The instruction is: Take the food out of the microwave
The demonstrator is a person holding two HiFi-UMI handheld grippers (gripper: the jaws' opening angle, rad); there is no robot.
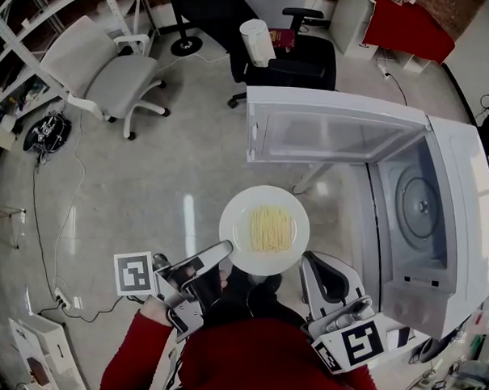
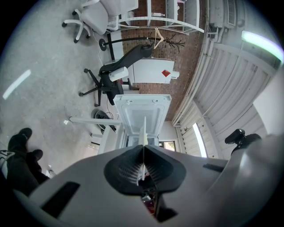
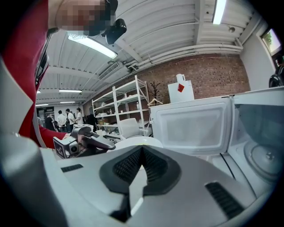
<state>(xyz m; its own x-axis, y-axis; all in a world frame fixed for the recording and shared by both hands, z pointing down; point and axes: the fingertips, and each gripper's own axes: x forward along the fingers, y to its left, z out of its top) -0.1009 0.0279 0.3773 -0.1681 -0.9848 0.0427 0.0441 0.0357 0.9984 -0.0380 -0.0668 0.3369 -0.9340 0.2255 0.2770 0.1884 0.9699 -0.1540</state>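
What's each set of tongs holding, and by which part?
Left tongs pinch the plate of noodles by its rim, at the lower left in the head view. Right tongs are shut, holding nothing.

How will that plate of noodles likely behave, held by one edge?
The plate looks rigid: it sits level though only the tongs of the left gripper pinch its rim. Gripped off-centre, it probably wants to tip. Its smooth surface may slip, and the noodles could slide.
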